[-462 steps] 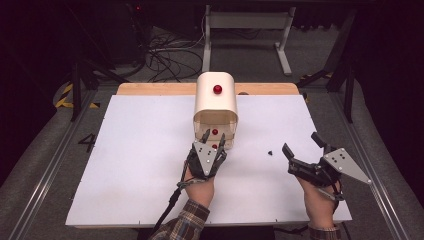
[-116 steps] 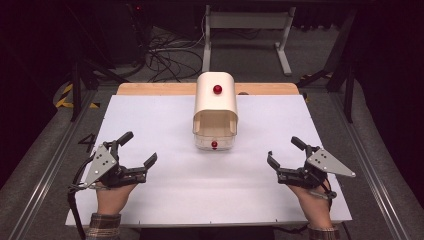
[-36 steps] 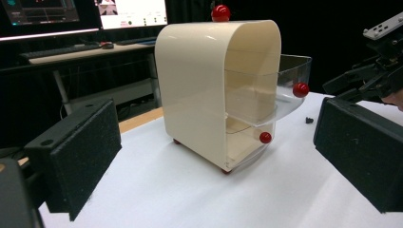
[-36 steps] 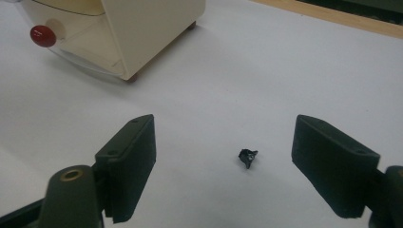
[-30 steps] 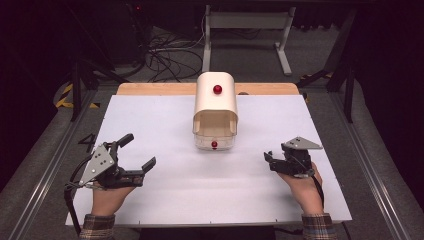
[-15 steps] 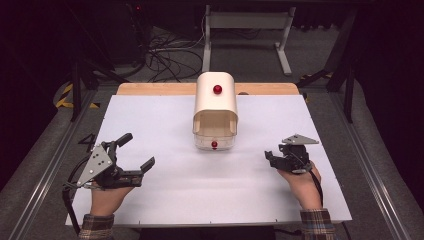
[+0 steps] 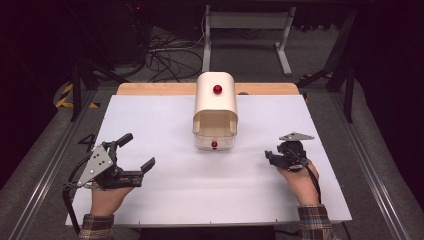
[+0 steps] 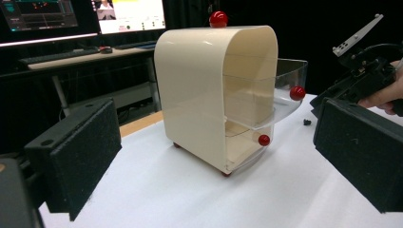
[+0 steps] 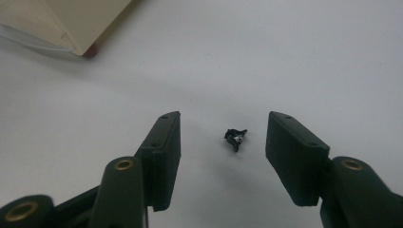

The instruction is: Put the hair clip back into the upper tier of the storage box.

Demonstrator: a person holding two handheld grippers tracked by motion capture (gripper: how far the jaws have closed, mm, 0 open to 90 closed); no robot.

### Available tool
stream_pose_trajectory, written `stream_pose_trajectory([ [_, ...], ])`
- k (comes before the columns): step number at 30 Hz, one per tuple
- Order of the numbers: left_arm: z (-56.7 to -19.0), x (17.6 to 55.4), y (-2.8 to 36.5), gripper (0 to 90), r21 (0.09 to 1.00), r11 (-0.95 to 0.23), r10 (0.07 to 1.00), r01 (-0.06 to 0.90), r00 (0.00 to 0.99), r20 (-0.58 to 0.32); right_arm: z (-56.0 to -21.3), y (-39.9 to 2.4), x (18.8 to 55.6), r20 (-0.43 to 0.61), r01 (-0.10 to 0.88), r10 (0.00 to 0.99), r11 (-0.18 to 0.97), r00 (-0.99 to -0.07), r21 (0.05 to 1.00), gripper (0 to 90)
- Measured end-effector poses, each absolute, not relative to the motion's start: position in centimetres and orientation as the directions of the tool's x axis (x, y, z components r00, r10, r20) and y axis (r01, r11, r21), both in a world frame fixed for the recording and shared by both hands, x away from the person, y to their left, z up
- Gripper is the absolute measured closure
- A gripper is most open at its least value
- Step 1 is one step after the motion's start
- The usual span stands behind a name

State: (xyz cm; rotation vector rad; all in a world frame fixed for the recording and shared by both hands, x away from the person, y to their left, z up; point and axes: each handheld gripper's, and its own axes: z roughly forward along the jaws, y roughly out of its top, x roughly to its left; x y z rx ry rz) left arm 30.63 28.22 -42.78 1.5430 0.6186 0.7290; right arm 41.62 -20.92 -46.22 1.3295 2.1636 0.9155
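A dark room with cables on the floor surrounds a counter [image 7: 165,125] topped by a white sheet, its wooden edge showing at the far side. The small black piece [image 9: 235,137] lies on that white sheet at the right of the counter, between the two pads of the right claw [image 9: 223,142], nearer the right pad and touching neither; its exact kind is too small to tell. The right claw's jaws have just been closing and stand part-way apart around the piece, with bare sheet showing on both sides of it. In the high view the right claw [image 7: 280,156] points down at the sheet, to the right of the cream cabinet [image 7: 215,102] and well apart from it. That cabinet stands at the middle of the far half of the counter, with a red knob [image 7: 217,89] on top and a clear drawer [image 8: 280,102] pulled partly out of its front, which carries a red knob of its own. The left claw [image 7: 135,156] rests over the near left of the counter, its jaws spread wide with nothing between the pads, pointing toward the cabinet from well away.
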Motion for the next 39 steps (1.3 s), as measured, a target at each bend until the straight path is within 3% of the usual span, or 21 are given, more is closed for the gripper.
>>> stream_pose_trajectory([
  [21, -42.9, 30.7, 28.0, 2.7, 0.993, -0.117, 0.745, -0.025, 0.659, 0.105, -47.2, -20.7, 43.2, -0.03, 0.659, 0.91, 0.323, -0.414, 0.68, 59.5],
  [39, -43.0, 30.7, 27.9, 2.9, 0.992, -0.121, 0.742, -0.025, 0.661, 0.107, -47.6, -20.4, 44.0, -0.03, 0.68, 0.916, 0.319, -0.4, 0.66, 62.7],
])
